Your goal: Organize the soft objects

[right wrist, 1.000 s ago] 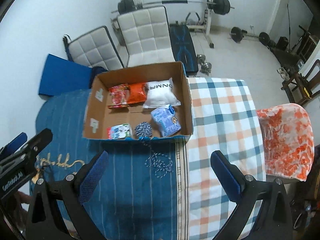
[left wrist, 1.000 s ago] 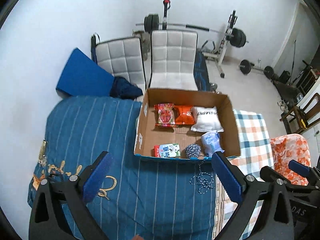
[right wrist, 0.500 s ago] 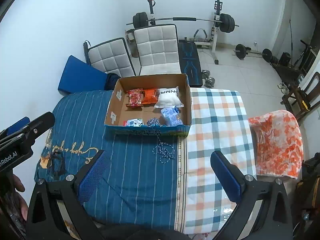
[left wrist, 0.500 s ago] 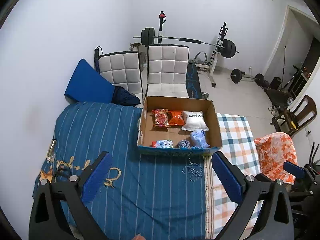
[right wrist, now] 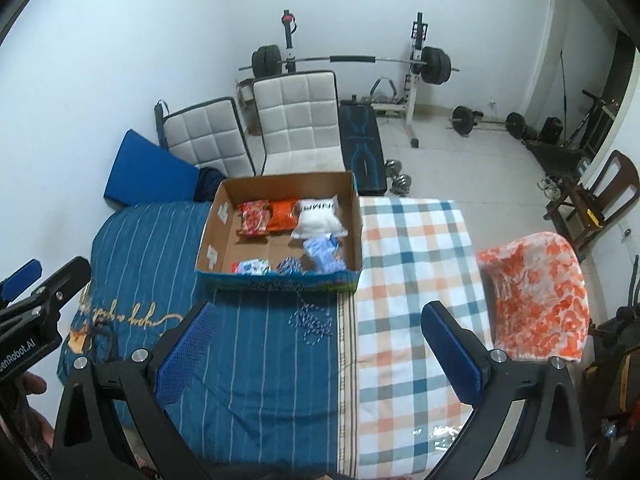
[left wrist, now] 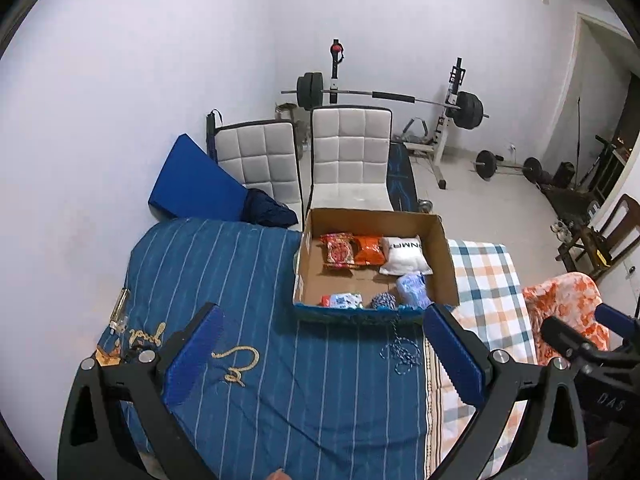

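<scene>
A cardboard box (left wrist: 448, 256) (right wrist: 212, 236) stands on the bed. It holds a red snack bag (left wrist: 339, 250), an orange snack bag (left wrist: 368, 249), a white pillow pack (left wrist: 405, 255), a blue-white pack (left wrist: 414, 289), a small printed pack (left wrist: 344, 300) and a blue-white yarn ball (left wrist: 383, 301). The yarn's loose end (left wrist: 402, 354) (right wrist: 312, 322) trails over the box's front onto the blue cover. My left gripper (left wrist: 324, 358) and right gripper (right wrist: 320, 356) are both open and empty, high above the bed, well back from the box.
The bed has a blue striped cover (left wrist: 224, 276) and a plaid blanket (right wrist: 412, 264). An orange floral cloth (right wrist: 536, 292) lies at the right. Two white chairs (left wrist: 348, 160), a blue mat (left wrist: 192, 184), a weight bench and barbell (left wrist: 384, 96) stand behind the bed.
Both grippers have pulled up and back from the box, so the box looks smaller and more of the room shows. Both stay open. The box's contents have not moved.
</scene>
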A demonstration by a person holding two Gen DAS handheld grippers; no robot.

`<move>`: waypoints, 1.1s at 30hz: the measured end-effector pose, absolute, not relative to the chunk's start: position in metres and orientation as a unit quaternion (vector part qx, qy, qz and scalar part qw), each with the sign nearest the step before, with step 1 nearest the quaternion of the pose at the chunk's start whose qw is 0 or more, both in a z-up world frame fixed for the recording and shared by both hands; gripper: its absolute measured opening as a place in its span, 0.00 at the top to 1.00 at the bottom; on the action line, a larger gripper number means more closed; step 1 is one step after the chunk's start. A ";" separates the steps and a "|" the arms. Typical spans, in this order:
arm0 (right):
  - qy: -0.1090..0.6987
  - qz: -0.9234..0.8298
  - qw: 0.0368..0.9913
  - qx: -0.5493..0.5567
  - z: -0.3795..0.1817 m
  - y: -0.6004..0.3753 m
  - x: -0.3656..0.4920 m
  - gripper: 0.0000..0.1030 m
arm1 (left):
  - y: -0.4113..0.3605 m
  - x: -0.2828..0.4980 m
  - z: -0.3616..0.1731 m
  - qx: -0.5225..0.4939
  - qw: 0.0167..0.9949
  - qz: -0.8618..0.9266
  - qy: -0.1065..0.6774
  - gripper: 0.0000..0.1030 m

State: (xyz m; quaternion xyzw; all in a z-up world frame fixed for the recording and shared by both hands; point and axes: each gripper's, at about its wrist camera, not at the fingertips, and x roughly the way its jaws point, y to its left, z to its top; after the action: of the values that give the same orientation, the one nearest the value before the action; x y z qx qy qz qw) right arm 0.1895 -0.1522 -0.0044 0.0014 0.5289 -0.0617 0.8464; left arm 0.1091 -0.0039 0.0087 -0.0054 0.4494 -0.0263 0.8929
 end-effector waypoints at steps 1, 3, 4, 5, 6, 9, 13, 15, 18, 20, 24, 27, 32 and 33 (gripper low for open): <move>0.526 -0.064 0.848 0.000 -0.004 -0.152 0.192 0.00 | -0.004 0.111 0.008 -0.005 0.894 -0.024 0.448 0.00; 0.520 -0.068 0.851 -0.004 -0.002 -0.152 0.197 0.00 | -0.004 0.114 0.007 -0.004 0.894 -0.022 0.447 0.00; 0.518 -0.069 0.853 -0.005 -0.002 -0.152 0.199 0.00 | -0.004 0.115 0.007 -0.004 0.895 -0.021 0.446 0.00; 0.516 -0.071 0.854 -0.006 -0.001 -0.152 0.201 0.00 | -0.004 0.116 0.006 -0.003 0.895 -0.020 0.446 0.00; 0.515 -0.073 0.854 -0.008 -0.001 -0.152 0.203 0.00 | -0.003 0.117 0.005 -0.004 0.895 -0.021 0.446 0.00; 0.515 -0.075 0.854 -0.009 -0.003 -0.152 0.207 0.00 | -0.004 0.119 0.004 -0.004 0.895 -0.019 0.445 0.00; 0.515 -0.075 0.854 -0.010 -0.004 -0.151 0.209 0.00 | -0.002 0.121 0.003 -0.008 0.895 -0.017 0.446 0.00; 0.514 -0.074 0.854 -0.008 -0.004 -0.151 0.209 0.00 | -0.002 0.122 0.004 -0.007 0.896 -0.015 0.444 0.00; 0.512 -0.076 0.855 -0.008 -0.008 -0.152 0.209 0.00 | -0.001 0.121 0.006 -0.007 0.898 -0.013 0.440 0.00; 0.512 -0.076 0.856 -0.009 -0.009 -0.152 0.209 0.00 | -0.001 0.122 0.007 -0.006 0.898 -0.013 0.439 0.00; 0.511 -0.077 0.856 -0.011 -0.009 -0.152 0.209 0.00 | -0.002 0.122 0.008 -0.002 0.899 -0.012 0.439 0.00; 0.511 -0.079 0.856 -0.012 -0.008 -0.152 0.209 0.00 | -0.004 0.122 0.008 0.002 0.899 -0.013 0.438 0.00; 0.509 -0.088 0.856 -0.015 -0.009 -0.154 0.208 0.00 | -0.006 0.123 0.007 0.007 0.898 -0.016 0.440 0.00; 0.508 -0.089 0.857 -0.017 -0.008 -0.154 0.207 0.00 | -0.006 0.122 0.007 0.007 0.898 -0.016 0.440 0.00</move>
State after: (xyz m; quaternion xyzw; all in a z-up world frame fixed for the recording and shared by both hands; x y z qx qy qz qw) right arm 0.2073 -0.1544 -0.0080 -0.0167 0.5080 -0.0893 0.8566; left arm 0.1224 -0.0065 0.0071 0.0069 0.4397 -0.0158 0.8980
